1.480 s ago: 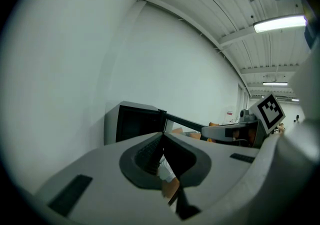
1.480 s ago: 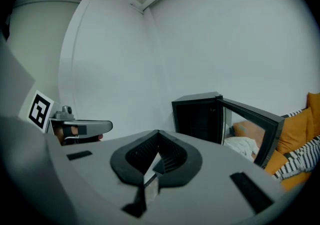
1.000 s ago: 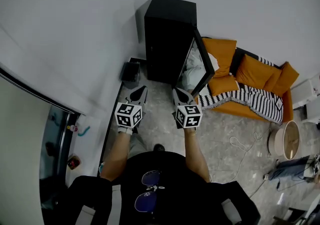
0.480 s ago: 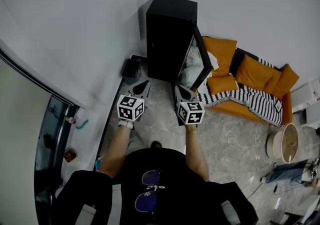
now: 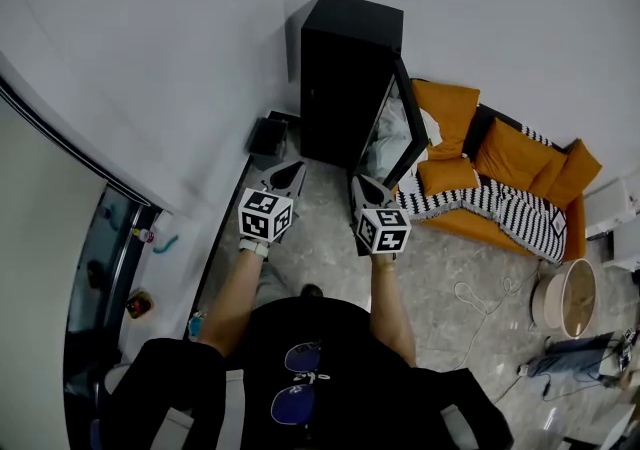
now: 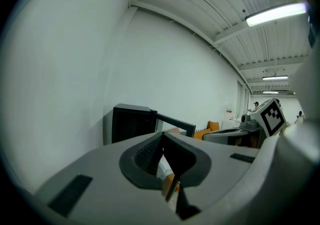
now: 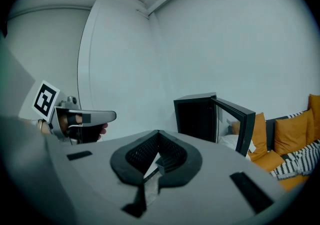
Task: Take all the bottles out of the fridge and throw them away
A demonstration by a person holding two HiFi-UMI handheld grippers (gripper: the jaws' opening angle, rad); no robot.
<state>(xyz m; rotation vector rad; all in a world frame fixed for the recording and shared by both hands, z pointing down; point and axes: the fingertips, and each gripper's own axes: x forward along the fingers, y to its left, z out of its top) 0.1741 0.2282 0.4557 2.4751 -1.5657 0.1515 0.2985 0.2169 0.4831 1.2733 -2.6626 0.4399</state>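
A black mini fridge [image 5: 345, 78] stands against the white wall with its door [image 5: 400, 128] swung open to the right. Its inside is dark, and no bottle shows in any view. My left gripper [image 5: 288, 172] and right gripper [image 5: 362, 184] hover side by side over the floor, a short way in front of the fridge. Both point at it, shut and empty. The left gripper view has the fridge [image 6: 131, 124] beyond the shut left gripper [image 6: 162, 138]. In the right gripper view the fridge [image 7: 196, 116] and its door [image 7: 235, 119] lie beyond the right gripper [image 7: 157, 136].
An orange sofa [image 5: 500, 153] with a striped blanket sits right of the fridge door. A small black box [image 5: 268, 136] lies on the floor left of the fridge. A round bin [image 5: 566, 296] and a loose cable [image 5: 480, 293] are at the right. A glass partition runs along the left.
Both grippers have edged a little closer to the fridge and stay shut and empty. The fridge door has not moved.
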